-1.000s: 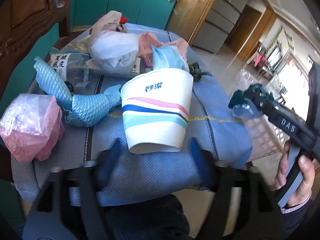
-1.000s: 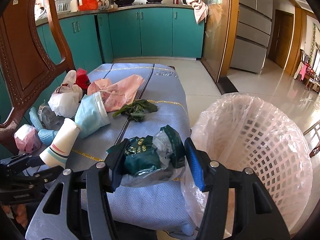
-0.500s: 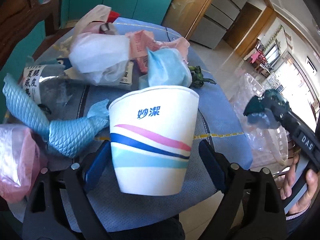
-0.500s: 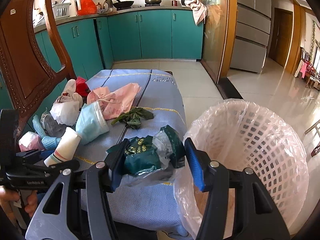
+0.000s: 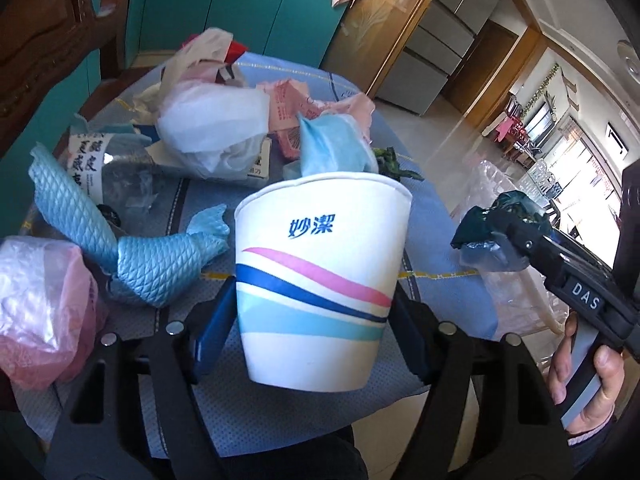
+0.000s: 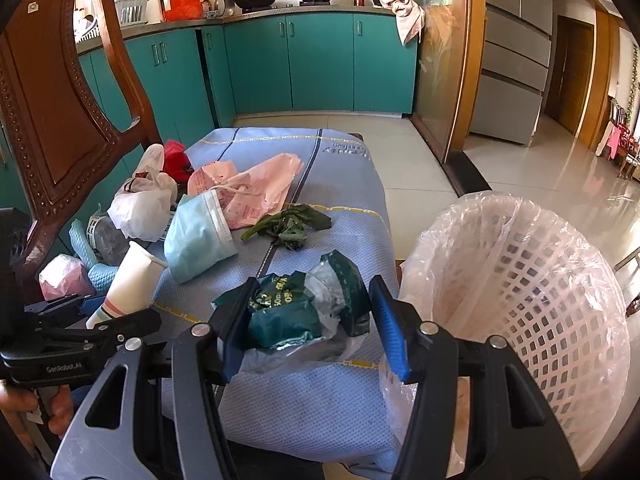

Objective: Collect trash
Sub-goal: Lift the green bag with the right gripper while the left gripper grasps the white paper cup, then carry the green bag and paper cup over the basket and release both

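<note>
Between the blue pads of the left gripper (image 5: 312, 320) stands the paper cup (image 5: 320, 280), upright, mouth up, long axis vertical; the jaws are closing on its lower wall, and firm contact cannot be confirmed. Well to that gripper's right, the right gripper (image 6: 308, 328) is clamped on a green wrapper (image 6: 296, 312), with the lined basket (image 6: 520, 300) just right of it.
</note>
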`<state>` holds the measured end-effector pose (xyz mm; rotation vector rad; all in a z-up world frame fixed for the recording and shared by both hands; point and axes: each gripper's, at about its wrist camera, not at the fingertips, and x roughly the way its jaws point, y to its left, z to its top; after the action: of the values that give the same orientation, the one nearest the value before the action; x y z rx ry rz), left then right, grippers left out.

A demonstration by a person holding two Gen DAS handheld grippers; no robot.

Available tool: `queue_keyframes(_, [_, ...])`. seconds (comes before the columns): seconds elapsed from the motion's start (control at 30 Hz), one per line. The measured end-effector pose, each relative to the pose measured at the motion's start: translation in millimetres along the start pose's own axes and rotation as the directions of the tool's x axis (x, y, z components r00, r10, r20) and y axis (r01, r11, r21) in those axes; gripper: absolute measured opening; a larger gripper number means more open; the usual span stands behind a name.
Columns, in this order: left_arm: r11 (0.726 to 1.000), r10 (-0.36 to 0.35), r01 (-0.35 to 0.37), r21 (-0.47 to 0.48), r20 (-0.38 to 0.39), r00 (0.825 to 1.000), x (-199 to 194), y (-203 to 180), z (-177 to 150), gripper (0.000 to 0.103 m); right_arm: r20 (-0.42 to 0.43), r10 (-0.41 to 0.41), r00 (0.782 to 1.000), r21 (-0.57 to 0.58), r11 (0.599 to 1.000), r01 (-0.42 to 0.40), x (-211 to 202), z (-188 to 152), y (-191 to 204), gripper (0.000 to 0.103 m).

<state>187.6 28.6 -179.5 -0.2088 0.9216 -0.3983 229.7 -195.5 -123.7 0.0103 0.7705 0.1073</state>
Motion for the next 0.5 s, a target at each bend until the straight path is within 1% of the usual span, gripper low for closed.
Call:
queue_keyframes(0.07, [1.000,0.018,-0.019,0.025,0.027,0.999,-6.0,-3.8,-2.7,0.073,-0.001,0.000,1.000,-0.002,1.000,0.000,-0.8,-0.5,1.2,0.056])
queue_keyframes(0.13, [0.998,0.037,-0.041,0.051,0.076,0.996,-15.8,-9.6,-5.8,0.073,-0.006,-0.001,1.000,-0.008,1.000,0.001,0.4,-2.2,3.5,0.056])
queue_keyframes(0.23, [0.995,0.059,-0.070,0.072,0.146,0.988,-29.9,-13.8,-9.6,0.073,-0.004,0.004,1.000,-0.006,1.000,-0.004,-0.5,-3.8,5.3,0.056])
queue_keyframes(0.33, [0.992,0.083,-0.099,0.078,0.187,0.979,-39.2,-13.9,-10.9,0.073,0.005,0.009,1.000,-0.003,1.000,-0.009,-4.1,-2.6,4.1,0.056])
queue_keyframes(0.5, [0.991,0.092,-0.110,0.075,0.208,0.974,-44.6,-16.0,-9.3,0.073,0.014,0.017,1.000,-0.002,1.000,-0.017,-9.5,-4.3,0.4,0.056])
